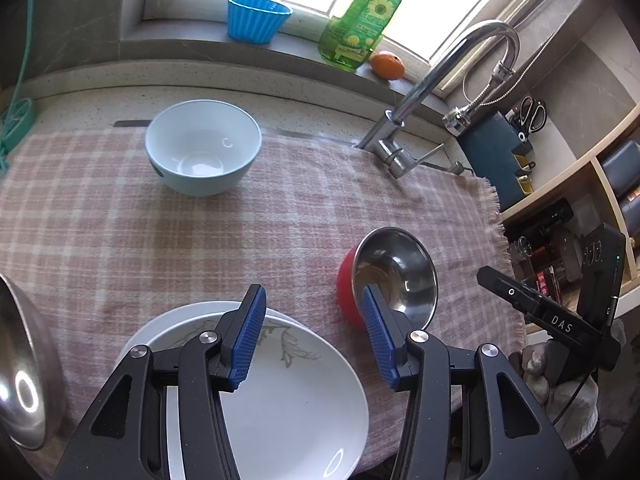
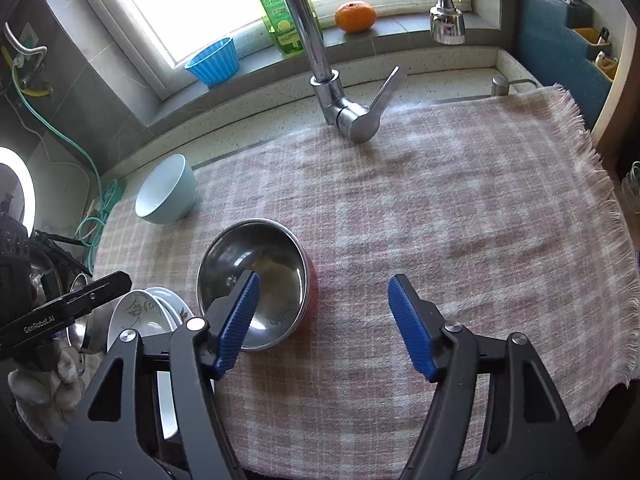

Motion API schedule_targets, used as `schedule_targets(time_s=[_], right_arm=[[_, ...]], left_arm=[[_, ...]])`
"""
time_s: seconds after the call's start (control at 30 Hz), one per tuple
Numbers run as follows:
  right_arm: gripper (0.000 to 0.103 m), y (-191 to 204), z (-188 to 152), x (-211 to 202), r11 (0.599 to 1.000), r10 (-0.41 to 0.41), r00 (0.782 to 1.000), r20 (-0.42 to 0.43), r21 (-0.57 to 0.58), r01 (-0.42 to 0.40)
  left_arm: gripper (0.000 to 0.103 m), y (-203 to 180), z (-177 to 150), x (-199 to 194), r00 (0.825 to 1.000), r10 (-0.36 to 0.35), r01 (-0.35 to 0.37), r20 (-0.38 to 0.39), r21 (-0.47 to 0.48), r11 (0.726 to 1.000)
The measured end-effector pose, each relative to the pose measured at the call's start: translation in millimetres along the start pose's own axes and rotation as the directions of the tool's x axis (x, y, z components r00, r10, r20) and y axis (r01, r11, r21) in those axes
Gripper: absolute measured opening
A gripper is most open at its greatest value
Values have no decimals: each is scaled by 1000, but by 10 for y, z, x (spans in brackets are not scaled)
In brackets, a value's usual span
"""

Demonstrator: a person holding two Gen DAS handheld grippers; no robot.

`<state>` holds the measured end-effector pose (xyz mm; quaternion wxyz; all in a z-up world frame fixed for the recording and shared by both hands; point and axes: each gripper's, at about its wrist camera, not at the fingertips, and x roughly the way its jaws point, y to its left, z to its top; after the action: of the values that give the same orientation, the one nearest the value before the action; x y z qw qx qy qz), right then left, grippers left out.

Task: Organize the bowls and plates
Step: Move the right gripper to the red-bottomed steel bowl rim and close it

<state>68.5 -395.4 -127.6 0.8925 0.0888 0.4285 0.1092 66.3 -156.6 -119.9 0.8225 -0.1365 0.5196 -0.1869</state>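
Note:
In the left wrist view my left gripper (image 1: 312, 292) is open and hovers over the far rim of a stack of white plates (image 1: 288, 392) with a grey leaf pattern; nothing is between its pads. A steel bowl (image 1: 400, 268) nested in a red bowl (image 1: 344, 280) stands just right of it. A light blue bowl (image 1: 202, 146) sits upright further back. In the right wrist view my right gripper (image 2: 323, 278) is open, its left finger (image 2: 236, 320) over the steel bowl (image 2: 240, 252), its right finger over bare cloth. The red bowl (image 2: 314, 292) shows beneath. The plates (image 2: 136, 312) lie at the left.
A pink checked cloth (image 2: 440, 220) covers the counter, its fringed edge at the right. A chrome faucet (image 2: 340, 96) rises at the back. The windowsill holds a blue cup (image 2: 214, 60), a green bottle (image 2: 276, 12) and an orange (image 2: 355, 16). Another steel bowl (image 1: 20, 360) sits at the left.

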Motion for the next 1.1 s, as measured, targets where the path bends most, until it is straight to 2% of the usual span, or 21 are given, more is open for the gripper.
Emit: schedule_targets(time_s=[0.07,0.2,0.33,0.43,0.73,0.87,1.0,1.1], right_arm=[[67,-5,-16,56,1000,25,1000,-17,5,-25],[64,-34,-28,155,998,66,997,-47,19,-65],[57,-116,-24,260,994,97,992,-76,52,-93],[55,-174,-22,345,988,133,987,-95,88,-124],[47,-227,-37,555,982,166,976,-139,117,-150],[33,-251,-33,653,975,195,968,-157,142,-173],[27,-254,-40,699,970,212,964,-163,152,-187],[18,-226,-29,719,969,221,961,-165,148,-197]], left_arm=[[47,-58,3,96,1000,-6,6,-18,4,1000],[36,-128,8,270,998,-17,17,-55,3,1000],[32,-167,0,398,996,-24,24,-90,-3,1000],[30,-217,-2,459,994,-19,20,-104,8,1000],[21,-263,24,634,991,-4,5,-132,5,1000],[19,-255,10,697,990,1,-1,-144,2,1000],[12,-250,-12,734,989,4,-4,-149,4,1000],[10,-265,-8,738,990,1,1,-142,11,1000]])
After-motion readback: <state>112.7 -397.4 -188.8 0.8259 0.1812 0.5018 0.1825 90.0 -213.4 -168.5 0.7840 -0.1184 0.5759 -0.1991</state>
